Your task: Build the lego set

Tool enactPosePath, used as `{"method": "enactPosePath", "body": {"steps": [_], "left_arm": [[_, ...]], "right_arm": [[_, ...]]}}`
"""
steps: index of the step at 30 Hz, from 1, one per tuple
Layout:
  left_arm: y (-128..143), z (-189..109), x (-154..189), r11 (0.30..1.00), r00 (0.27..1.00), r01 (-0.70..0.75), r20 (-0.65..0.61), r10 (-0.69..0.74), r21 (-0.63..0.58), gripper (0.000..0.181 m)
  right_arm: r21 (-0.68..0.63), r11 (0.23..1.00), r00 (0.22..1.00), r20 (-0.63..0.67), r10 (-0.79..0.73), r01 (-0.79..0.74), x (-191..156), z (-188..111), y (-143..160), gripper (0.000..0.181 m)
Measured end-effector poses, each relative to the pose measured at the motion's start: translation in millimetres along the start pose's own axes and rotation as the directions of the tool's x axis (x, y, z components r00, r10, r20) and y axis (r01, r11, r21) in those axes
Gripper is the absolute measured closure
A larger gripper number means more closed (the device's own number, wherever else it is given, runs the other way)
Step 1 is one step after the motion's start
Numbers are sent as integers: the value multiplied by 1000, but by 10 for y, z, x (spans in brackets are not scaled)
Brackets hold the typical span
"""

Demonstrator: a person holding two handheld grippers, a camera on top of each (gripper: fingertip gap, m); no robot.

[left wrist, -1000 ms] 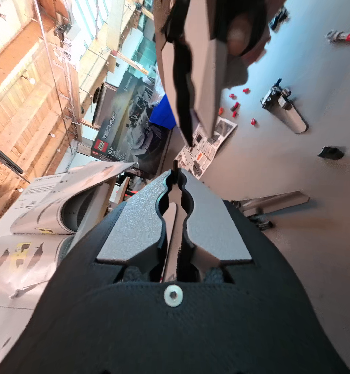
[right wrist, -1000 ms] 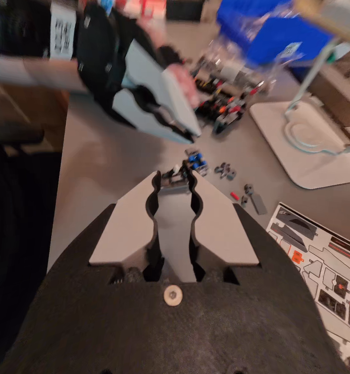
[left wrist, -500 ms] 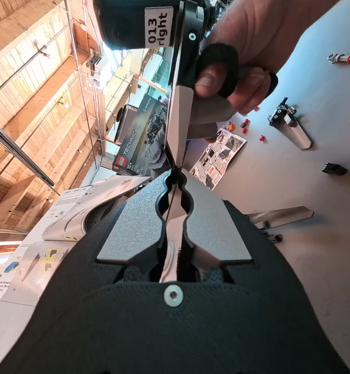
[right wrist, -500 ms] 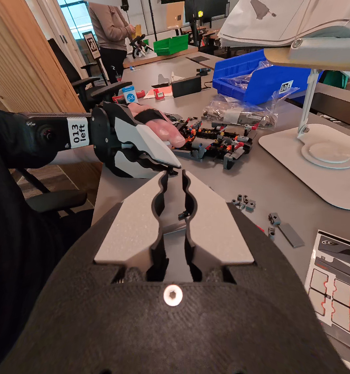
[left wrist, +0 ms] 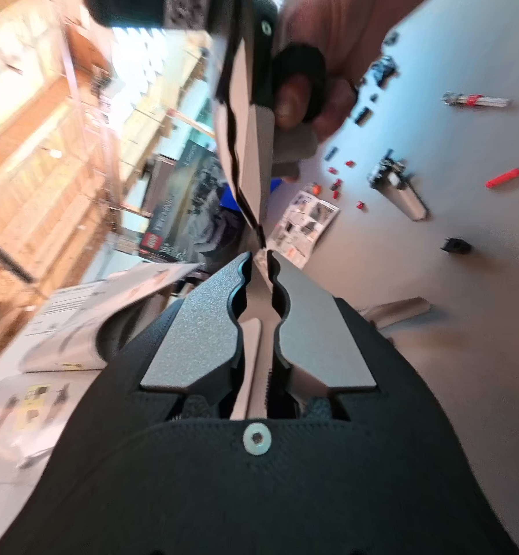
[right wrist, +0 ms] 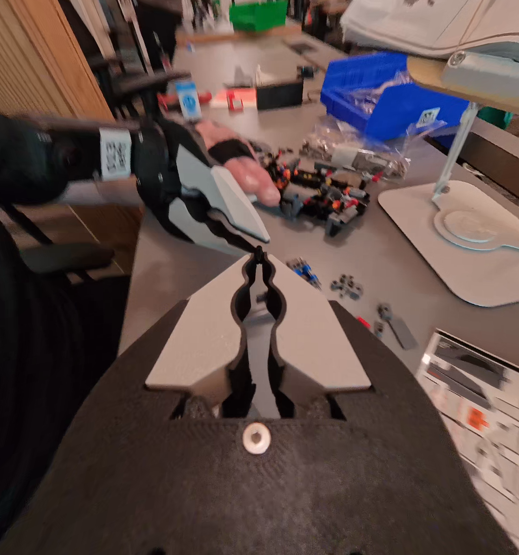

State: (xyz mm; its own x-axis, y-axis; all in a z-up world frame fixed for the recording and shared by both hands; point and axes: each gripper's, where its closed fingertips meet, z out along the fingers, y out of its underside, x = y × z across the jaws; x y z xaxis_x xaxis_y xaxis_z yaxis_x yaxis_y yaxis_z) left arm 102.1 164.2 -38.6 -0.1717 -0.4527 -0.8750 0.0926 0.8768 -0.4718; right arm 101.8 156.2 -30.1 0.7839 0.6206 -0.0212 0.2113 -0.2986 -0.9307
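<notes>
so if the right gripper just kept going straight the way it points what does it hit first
Most likely the left gripper: its fingertips sit just beyond the right gripper, which is shut on a small black piece. Past that lies the lego chassis, though blur makes depth uncertain.

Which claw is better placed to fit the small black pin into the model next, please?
Probably the right. The right claw is shut on the pin, and the model lies on the table ahead of it. The left claw is open and holds nothing.
</notes>
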Motion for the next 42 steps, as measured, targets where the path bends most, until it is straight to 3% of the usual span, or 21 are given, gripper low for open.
{"method": "enactPosePath", "body": {"steps": [3,6,11,16,26,42], "left_arm": [[57,-50,253,999,980,42,-195,-44,-14,177],[63,-97,554,996,927,74,-365,-86,-48,178],[-95,-191,979,997,847,72,-527,-77,-30,171],[-100,-210,1195,998,818,55,-571,-68,-40,165],[-68,-128,1305,998,821,20,-568,-53,-63,163],[-42,-43,1344,997,828,29,-557,-64,-72,177]], "right_arm": [[-211,966,989,28,-147,149,-108,-95,196,180],[-428,847,949,149,-277,314,-306,-141,481,180],[-575,695,902,299,-312,431,-488,-74,790,181],[-613,640,885,350,-306,464,-528,32,949,180],[-636,609,878,386,-282,475,-517,100,1049,181],[-647,579,866,415,-278,496,-501,139,1107,180]]}}
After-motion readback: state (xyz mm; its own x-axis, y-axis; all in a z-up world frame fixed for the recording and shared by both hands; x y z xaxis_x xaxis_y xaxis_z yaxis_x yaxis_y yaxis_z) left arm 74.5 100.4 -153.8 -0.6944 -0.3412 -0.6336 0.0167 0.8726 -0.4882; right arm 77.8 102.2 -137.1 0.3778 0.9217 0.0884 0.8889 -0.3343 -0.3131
